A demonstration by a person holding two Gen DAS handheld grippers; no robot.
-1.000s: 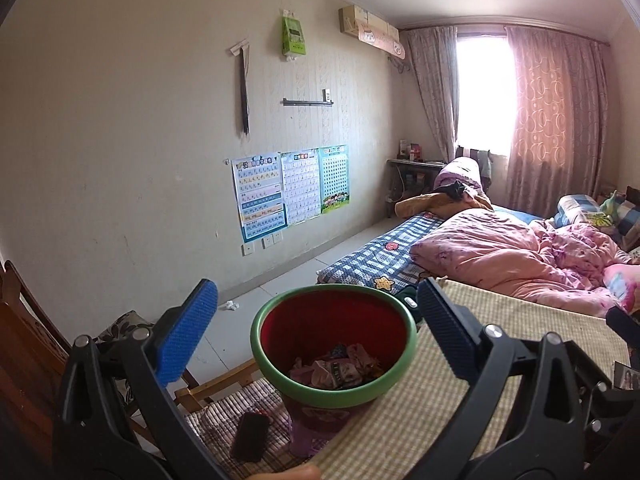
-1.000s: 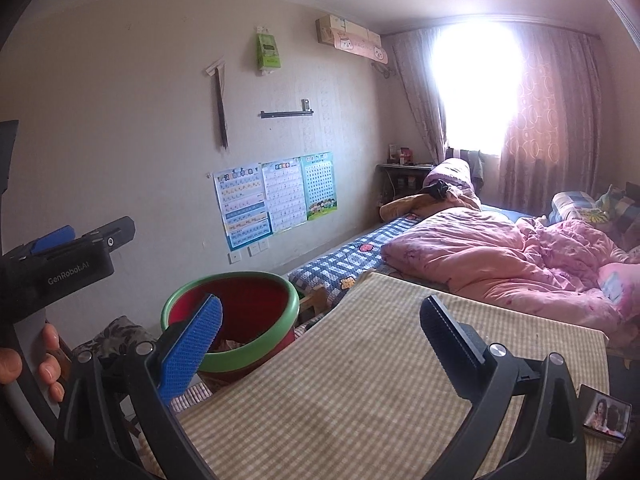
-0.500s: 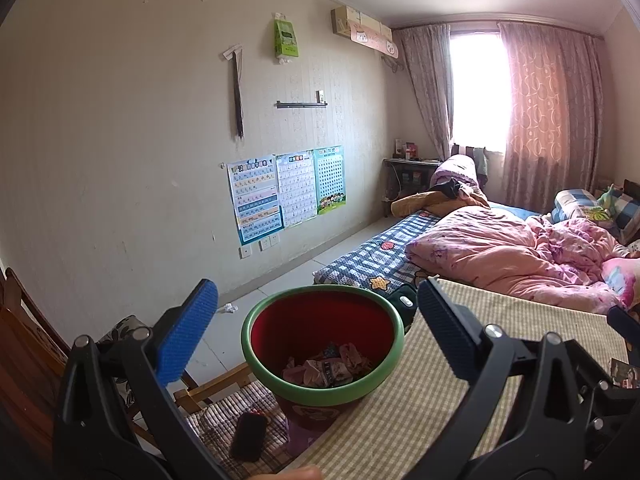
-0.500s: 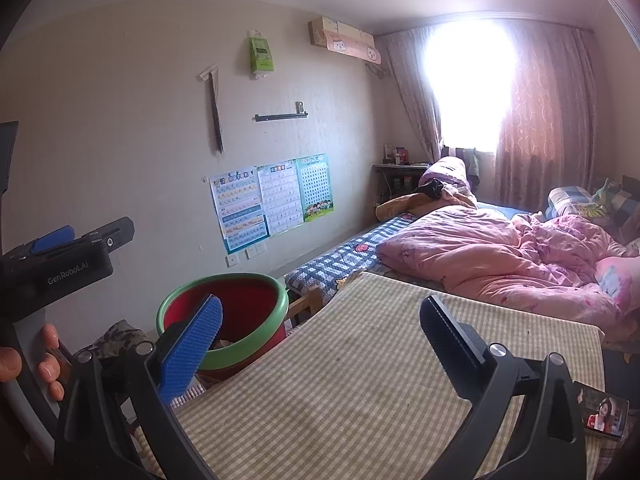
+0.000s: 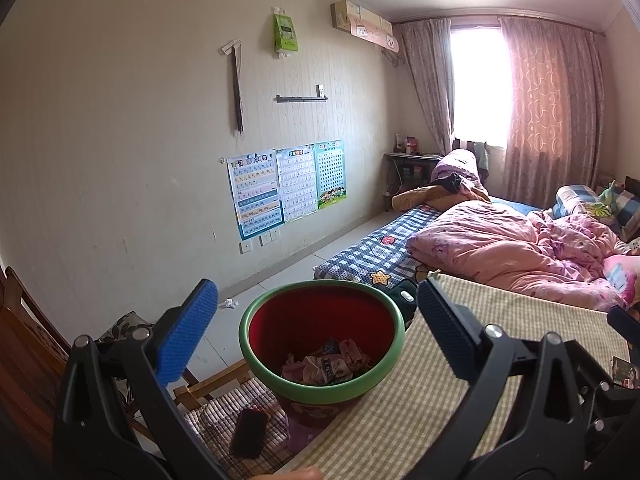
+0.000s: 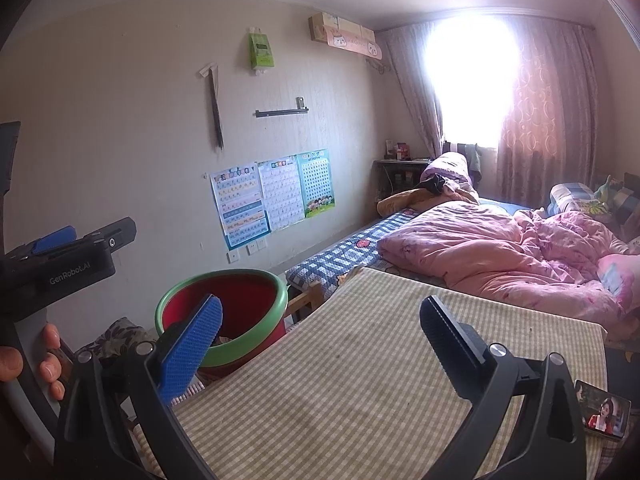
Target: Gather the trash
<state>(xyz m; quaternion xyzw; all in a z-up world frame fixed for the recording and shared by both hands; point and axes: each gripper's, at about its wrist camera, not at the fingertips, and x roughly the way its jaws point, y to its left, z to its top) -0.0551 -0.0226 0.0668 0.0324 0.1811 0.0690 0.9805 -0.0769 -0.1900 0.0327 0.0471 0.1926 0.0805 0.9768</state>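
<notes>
Trash [image 5: 326, 366], crumpled paper and wrappers, lies at the bottom of a red, green-rimmed plastic bin [image 5: 320, 384] beside the checked-cloth counter [image 6: 360, 380]. It looks light, soft and crushable, best pinched at a raised fold. The left gripper [image 5: 316, 332] hangs over the bin, fingers spread and empty; the right gripper [image 6: 320, 332] is likewise open above the bare cloth.

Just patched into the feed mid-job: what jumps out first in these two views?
The red bin with a green rim sits dead ahead between the open left gripper fingers, crumpled wrappers in its bottom. The right gripper, also open and holding nothing, hangs over the checked tablecloth. Behind, a rumpled pink quilt fills the bed under the glaring window.
</notes>
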